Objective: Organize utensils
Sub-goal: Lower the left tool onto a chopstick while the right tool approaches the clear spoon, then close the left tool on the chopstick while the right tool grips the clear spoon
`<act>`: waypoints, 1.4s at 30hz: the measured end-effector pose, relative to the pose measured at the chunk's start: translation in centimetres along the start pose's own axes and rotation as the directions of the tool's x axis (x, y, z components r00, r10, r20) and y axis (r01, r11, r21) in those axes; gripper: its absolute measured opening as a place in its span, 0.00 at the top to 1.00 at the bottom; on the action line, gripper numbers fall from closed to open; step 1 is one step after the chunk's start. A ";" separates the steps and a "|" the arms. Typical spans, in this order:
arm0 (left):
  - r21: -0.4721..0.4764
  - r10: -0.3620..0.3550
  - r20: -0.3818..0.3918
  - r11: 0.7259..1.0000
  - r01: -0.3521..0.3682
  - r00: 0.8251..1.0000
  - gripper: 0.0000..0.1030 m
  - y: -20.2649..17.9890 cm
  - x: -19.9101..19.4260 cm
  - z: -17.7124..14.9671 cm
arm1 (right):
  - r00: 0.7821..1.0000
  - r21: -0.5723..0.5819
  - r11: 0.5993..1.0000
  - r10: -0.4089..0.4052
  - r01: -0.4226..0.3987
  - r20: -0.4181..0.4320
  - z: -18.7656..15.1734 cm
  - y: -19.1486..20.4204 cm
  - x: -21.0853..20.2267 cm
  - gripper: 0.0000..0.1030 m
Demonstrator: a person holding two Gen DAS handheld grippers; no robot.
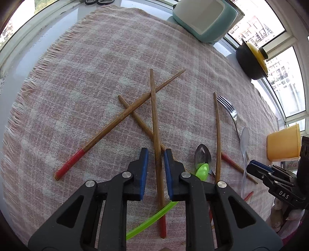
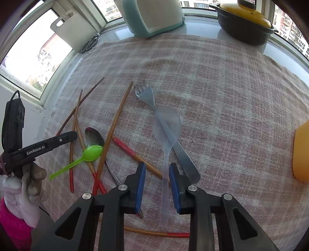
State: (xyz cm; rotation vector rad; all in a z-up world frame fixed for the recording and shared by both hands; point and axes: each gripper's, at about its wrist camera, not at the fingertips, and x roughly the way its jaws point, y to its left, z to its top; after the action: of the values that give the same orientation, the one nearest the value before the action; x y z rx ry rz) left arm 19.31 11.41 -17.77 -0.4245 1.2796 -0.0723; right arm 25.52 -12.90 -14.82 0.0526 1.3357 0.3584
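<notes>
Several red-tipped wooden chopsticks lie crossed on a pink checked cloth (image 1: 92,63). My left gripper (image 1: 156,156) is open, its blue pads on either side of one upright chopstick (image 1: 155,119). A green plastic spoon (image 1: 201,170) lies over a metal spoon (image 1: 202,153). My right gripper (image 2: 157,171) is open, straddling the handle of a clear plastic spoon (image 2: 167,123) that lies across a metal fork (image 2: 146,94). The right gripper also shows in the left wrist view (image 1: 258,167). The left gripper shows in the right wrist view (image 2: 65,138).
A teal container (image 1: 204,17) and a black pot with a yellow lid (image 1: 253,59) stand at the cloth's far edge by the windows. A yellow cup (image 1: 283,142) stands at the right. Scissors (image 2: 89,43) and a white cutting board (image 2: 75,27) lie far left.
</notes>
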 end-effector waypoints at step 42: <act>-0.001 -0.058 -0.008 0.998 0.058 0.998 0.95 1.1 0.3 0.3 | 0.996 0.066 0.998 0.004 0.002 -0.093 1.9 -0.6 2.8 0.92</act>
State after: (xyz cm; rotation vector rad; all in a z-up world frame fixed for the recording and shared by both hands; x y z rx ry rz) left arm 19.46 12.44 -18.32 -0.4622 1.2752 -0.1227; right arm 27.95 -12.36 -17.19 0.0929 1.4394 0.3209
